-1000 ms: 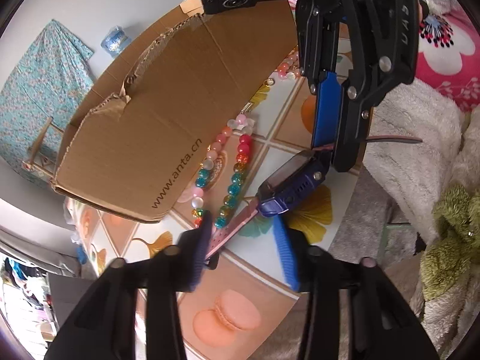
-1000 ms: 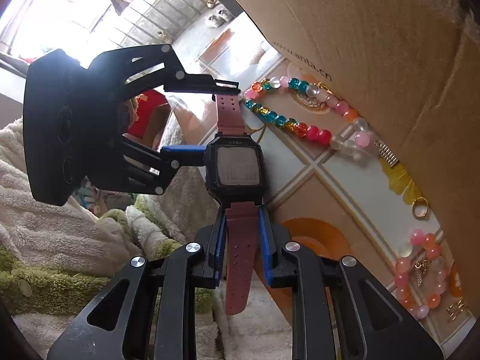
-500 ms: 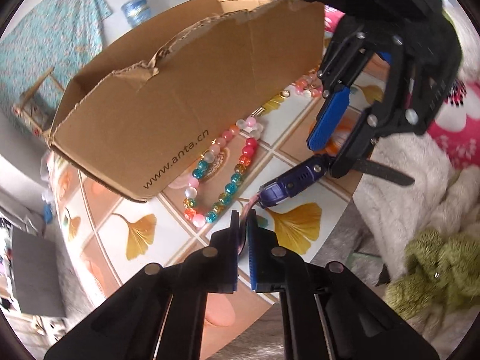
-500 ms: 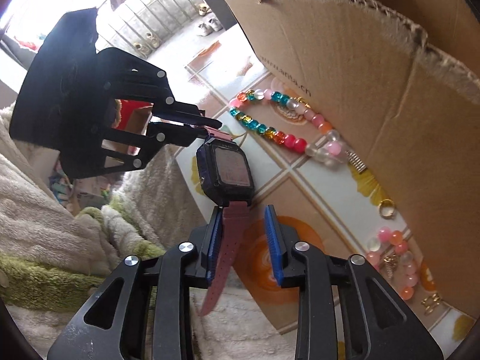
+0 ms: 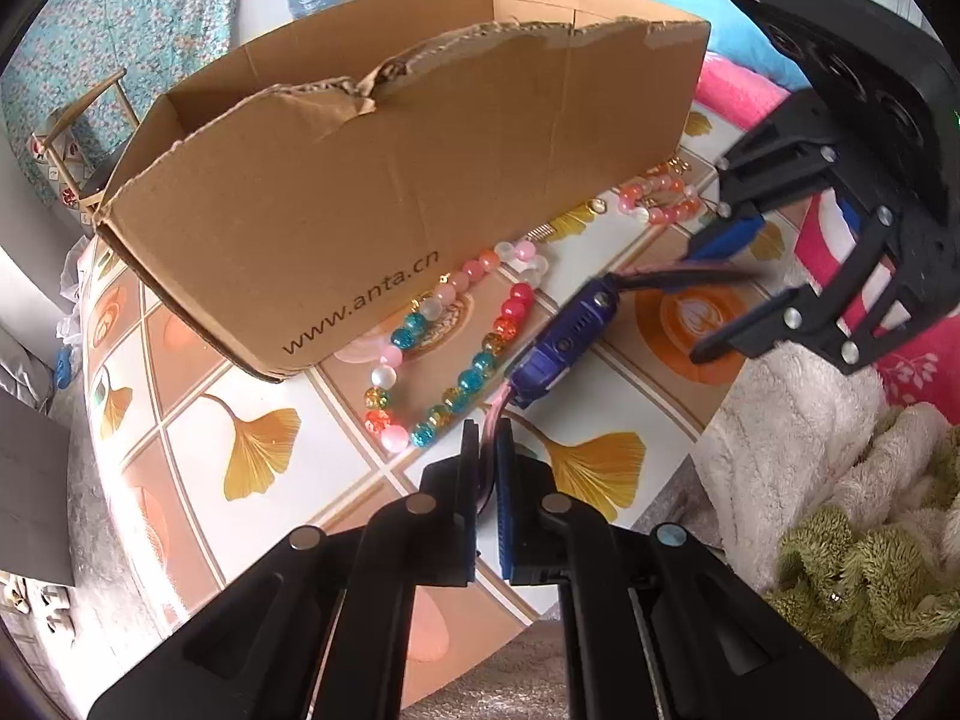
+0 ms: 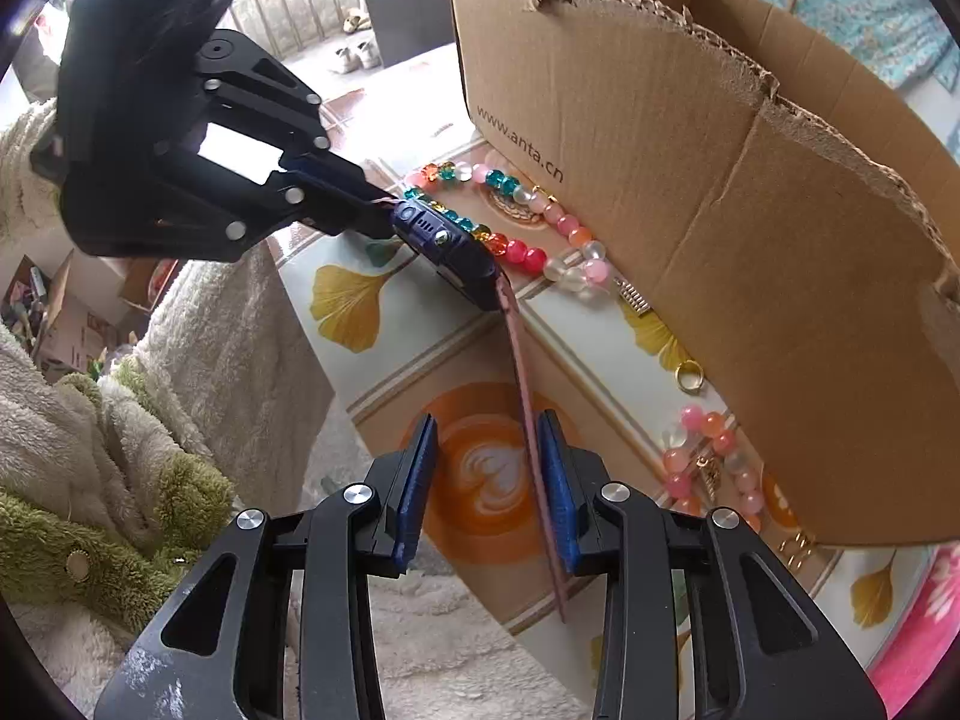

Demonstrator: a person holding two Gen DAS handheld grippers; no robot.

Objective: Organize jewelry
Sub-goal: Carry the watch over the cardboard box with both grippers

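The left gripper is clamped on one end of the watch strap, while the right gripper is closing, the other strap between its jaws but not yet pinched. The watch hangs over the table, the box at twelve o'clock from the left gripper. Best keep the left grip firm, let the right pads meet the strap squarely, and steer clear of the beads.

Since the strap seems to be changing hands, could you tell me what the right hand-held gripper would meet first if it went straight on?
Probably the table, just short of the watch; its strap already lies between the closing jaws.
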